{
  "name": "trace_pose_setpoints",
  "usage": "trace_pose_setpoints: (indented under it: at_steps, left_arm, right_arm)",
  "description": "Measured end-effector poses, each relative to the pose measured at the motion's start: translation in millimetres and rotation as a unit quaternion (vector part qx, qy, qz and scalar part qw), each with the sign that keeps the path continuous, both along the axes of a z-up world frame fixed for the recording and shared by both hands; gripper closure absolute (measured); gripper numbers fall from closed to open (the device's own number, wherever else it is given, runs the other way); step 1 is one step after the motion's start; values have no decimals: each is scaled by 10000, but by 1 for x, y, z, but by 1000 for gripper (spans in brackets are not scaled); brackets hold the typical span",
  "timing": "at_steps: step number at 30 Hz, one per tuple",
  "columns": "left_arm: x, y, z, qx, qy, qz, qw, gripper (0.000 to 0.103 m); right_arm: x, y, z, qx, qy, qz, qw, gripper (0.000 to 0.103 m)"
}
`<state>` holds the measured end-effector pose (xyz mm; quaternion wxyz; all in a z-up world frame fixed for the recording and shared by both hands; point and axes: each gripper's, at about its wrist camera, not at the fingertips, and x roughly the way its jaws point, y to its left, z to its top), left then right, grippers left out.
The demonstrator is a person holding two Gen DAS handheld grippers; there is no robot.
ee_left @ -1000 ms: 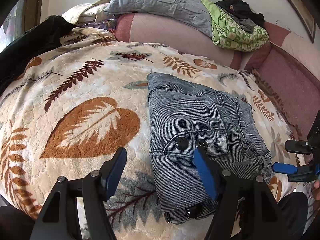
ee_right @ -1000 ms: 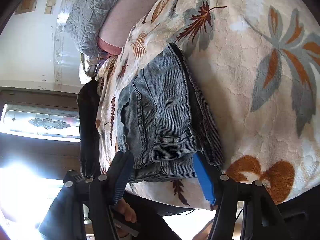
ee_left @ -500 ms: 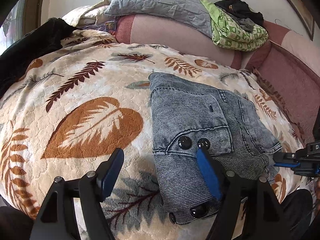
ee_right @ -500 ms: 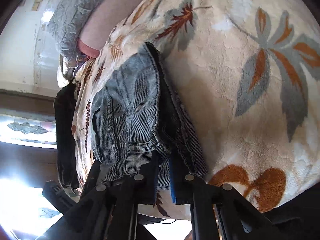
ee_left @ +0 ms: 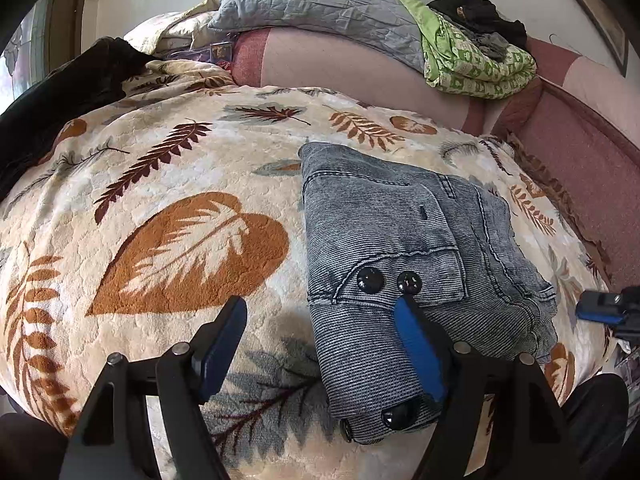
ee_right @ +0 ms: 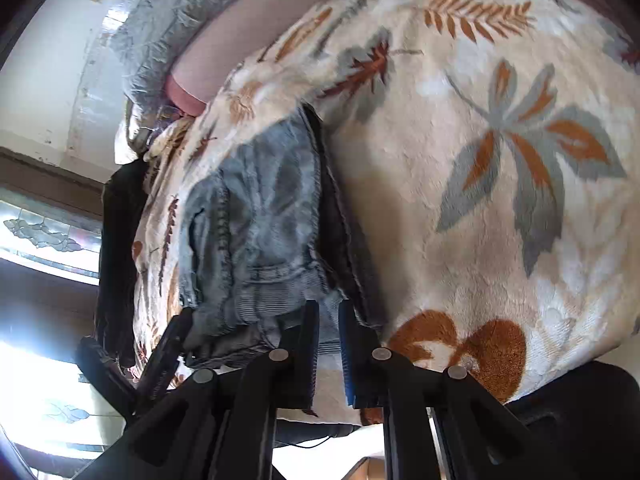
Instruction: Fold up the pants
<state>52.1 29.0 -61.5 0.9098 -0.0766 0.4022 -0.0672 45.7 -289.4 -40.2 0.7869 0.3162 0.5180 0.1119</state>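
Grey-blue denim pants (ee_left: 404,264) lie folded in a compact stack on the leaf-print blanket (ee_left: 180,208). My left gripper (ee_left: 320,320) is open and empty; its right finger hovers over the stack's near edge by the black buttons, its left finger over the blanket. In the right wrist view the pants (ee_right: 260,220) fill the centre left. My right gripper (ee_right: 329,320) has its jaws nearly together at the stack's near edge; whether it pinches denim I cannot tell. It also shows at the left wrist view's right edge (ee_left: 600,312).
A pink couch back (ee_left: 360,64) runs behind the blanket, with a grey quilted pillow (ee_left: 320,0) and a green patterned cloth bundle (ee_left: 476,60) on it. A black garment (ee_left: 60,92) lies at the far left. A stained-glass window (ee_right: 40,232) is beyond the bed.
My right gripper closed from wide open to nearly shut at the edge of the folded pants and shifted slightly. My left gripper stayed open and barely moved.
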Motion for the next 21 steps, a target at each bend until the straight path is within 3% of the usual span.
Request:
trace_pose_setpoints:
  at_steps: [1, 2, 3, 5, 7, 9, 10, 11, 12, 14, 17, 19, 21]
  left_arm:
    - [0, 0, 0, 19, -5, 7, 10000, 25]
    - [0, -1, 0, 41, -9, 13, 10000, 24]
    - [0, -1, 0, 60, -16, 24, 10000, 23]
    - [0, 0, -1, 43, -12, 23, 10000, 22]
    - [0, 1, -1, 20, -8, 20, 10000, 22]
    - [0, 1, -1, 11, -11, -4, 10000, 21]
    - [0, 1, -2, 14, 12, -34, 10000, 21]
    - [0, 1, -2, 34, -2, -35, 10000, 21]
    - [-1, 2, -1, 41, -28, -44, 10000, 21]
    - [-2, 6, 4, -38, -44, -92, 9999, 21]
    - [-1, 20, 14, -233, -104, 89, 9996, 21]
    - [6, 34, 17, -610, 60, 242, 9978, 21]
    - [16, 46, 15, -1144, 393, 271, 9923, 21]
  right_arm:
    - [2, 2, 9, 112, -139, 18, 9998, 85]
    - [6, 5, 16, 213, -237, 44, 9995, 72]
    - [10, 9, 20, 305, -293, 59, 9991, 53]
    - [21, 21, 24, 381, -399, 75, 9984, 36]
    - [36, 34, 16, 441, -401, 208, 9980, 36]
    - [44, 43, -15, -17, 63, 333, 9994, 36]
    - [45, 43, -40, 32, 455, 404, 9981, 39]
    - [39, 38, -45, 34, 310, 304, 9991, 48]
    - [38, 36, -40, 17, 308, 318, 9990, 54]
    - [34, 28, -24, 211, 259, 230, 9992, 53]
    - [27, 16, 4, -44, -130, 218, 9997, 51]
    - [29, 6, 7, -80, -136, 233, 9996, 42]
    - [37, -7, -2, -39, 24, 177, 9998, 41]
